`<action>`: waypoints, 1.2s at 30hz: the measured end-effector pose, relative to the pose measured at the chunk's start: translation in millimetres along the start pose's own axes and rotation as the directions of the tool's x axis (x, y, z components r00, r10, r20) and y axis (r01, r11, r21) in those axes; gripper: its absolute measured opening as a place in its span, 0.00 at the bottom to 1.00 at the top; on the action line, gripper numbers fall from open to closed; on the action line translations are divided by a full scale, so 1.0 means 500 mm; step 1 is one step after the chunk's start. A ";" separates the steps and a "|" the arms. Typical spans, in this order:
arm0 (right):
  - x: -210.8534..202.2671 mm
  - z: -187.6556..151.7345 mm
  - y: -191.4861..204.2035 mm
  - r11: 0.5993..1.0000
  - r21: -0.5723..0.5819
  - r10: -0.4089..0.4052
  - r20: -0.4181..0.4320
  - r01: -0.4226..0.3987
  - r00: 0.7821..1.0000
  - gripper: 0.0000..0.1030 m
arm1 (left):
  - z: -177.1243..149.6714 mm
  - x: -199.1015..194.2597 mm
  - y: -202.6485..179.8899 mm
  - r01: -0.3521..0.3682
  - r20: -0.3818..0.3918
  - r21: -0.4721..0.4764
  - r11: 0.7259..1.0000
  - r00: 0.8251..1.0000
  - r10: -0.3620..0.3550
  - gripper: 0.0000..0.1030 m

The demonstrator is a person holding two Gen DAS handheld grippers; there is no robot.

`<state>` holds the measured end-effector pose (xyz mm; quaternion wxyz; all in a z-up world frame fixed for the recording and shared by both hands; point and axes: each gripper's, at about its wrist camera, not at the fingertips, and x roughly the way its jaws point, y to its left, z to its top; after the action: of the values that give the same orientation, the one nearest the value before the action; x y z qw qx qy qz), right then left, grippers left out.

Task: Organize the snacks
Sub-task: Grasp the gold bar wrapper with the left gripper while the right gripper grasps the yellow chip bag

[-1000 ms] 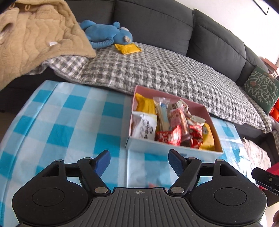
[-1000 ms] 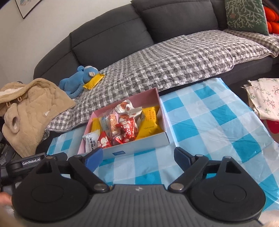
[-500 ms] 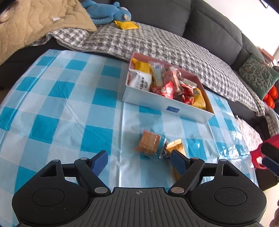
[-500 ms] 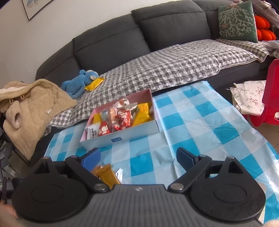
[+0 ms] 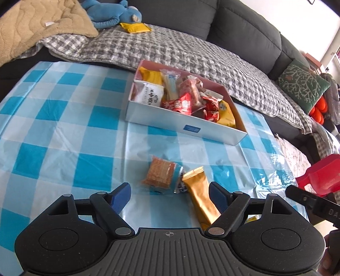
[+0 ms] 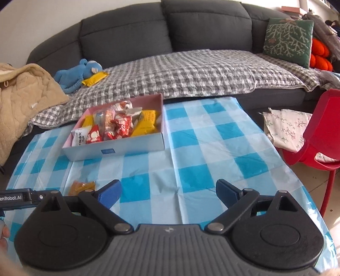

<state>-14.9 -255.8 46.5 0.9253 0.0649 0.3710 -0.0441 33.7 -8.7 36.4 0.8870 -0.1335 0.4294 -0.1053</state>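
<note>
Two snack packets (image 5: 170, 178) between left tool (image 5: 170, 194)

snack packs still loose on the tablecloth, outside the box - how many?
2, side by side ahead of the left tool: a cracker pack and a gold wrapper bar to its right. A yellow scrap behind the tool's linkage may be another; can't tell.

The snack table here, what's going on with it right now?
A person holds a gripper in each hand over a table with a blue checked cloth. The left gripper has just been opening and hangs over two loose snacks, a cracker pack and a gold bar wrapper, gripping neither. The right gripper has just opened wider too, with only cloth between its jaws. The snack box behind already holds many packets. One yellow packet lies on the sofa by a blue plush toy.
</note>
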 end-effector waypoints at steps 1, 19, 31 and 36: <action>0.007 0.000 -0.006 1.000 0.021 -0.010 -0.020 0.011 1.000 0.92 | 0.000 0.008 -0.007 -0.004 0.000 0.004 1.000 1.000 0.004 0.80; 0.032 -0.006 0.002 0.998 0.009 0.065 -0.104 -0.064 0.992 0.76 | -0.036 0.101 -0.069 -0.086 -0.049 0.090 0.992 0.995 0.091 0.20; 0.048 -0.048 0.035 0.970 -0.199 0.078 -0.287 -0.140 0.955 0.80 | -0.011 0.013 0.025 -0.007 -0.055 0.018 1.000 0.998 0.008 0.06; 0.048 -0.062 0.039 0.953 -0.255 0.073 -0.327 -0.162 0.942 0.80 | -0.002 0.007 0.042 0.001 -0.036 -0.008 1.000 0.999 -0.001 0.06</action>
<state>-16.4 -232.4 9.4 0.8553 -0.0374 0.5113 0.0752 36.6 9.9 26.2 0.8786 -0.1354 0.4456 -0.1061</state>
